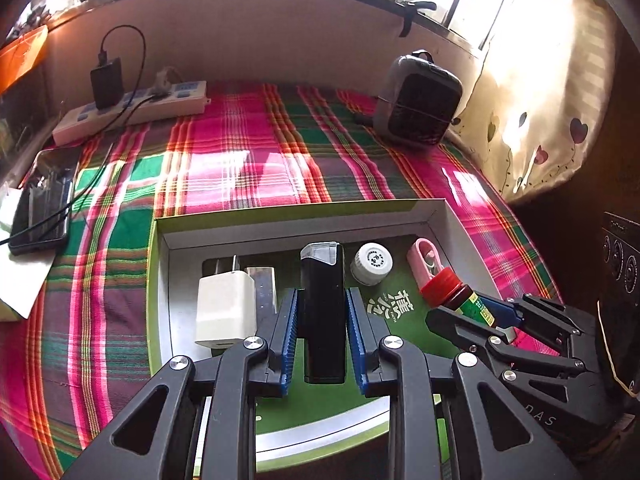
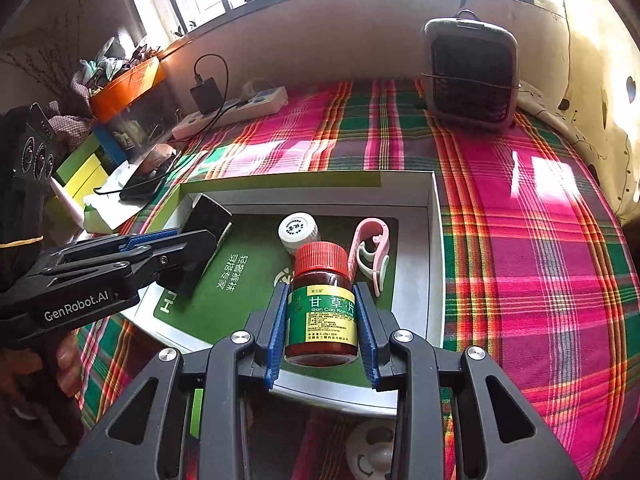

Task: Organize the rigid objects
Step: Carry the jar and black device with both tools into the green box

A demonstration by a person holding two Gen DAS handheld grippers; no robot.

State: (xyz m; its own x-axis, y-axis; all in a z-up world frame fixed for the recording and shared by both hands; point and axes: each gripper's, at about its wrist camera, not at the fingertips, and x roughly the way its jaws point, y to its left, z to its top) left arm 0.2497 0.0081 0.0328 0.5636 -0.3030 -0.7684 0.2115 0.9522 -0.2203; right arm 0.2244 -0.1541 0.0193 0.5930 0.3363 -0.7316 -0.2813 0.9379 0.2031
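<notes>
In the left wrist view my left gripper [image 1: 322,292] is shut on a black oblong device with a clear cap [image 1: 322,320], held over a shallow white box with a green floor [image 1: 438,216]. A white charger plug [image 1: 226,308], a white bottle cap [image 1: 371,263] and a pink clip [image 1: 426,262] lie in the box. My right gripper [image 2: 321,288] is shut on a brown medicine bottle with a red cap and a green and yellow label [image 2: 322,312], above the box's near edge [image 2: 340,394]. The left gripper [image 2: 188,240] also shows here with the black device [image 2: 208,216].
The box rests on a pink and green plaid cloth [image 1: 248,168]. A power strip [image 1: 132,112] with a black adapter [image 1: 106,82] lies far left, a phone [image 1: 44,200] near it. A small grey fan heater [image 2: 472,76] stands far right, a curtain [image 1: 540,100] beside it.
</notes>
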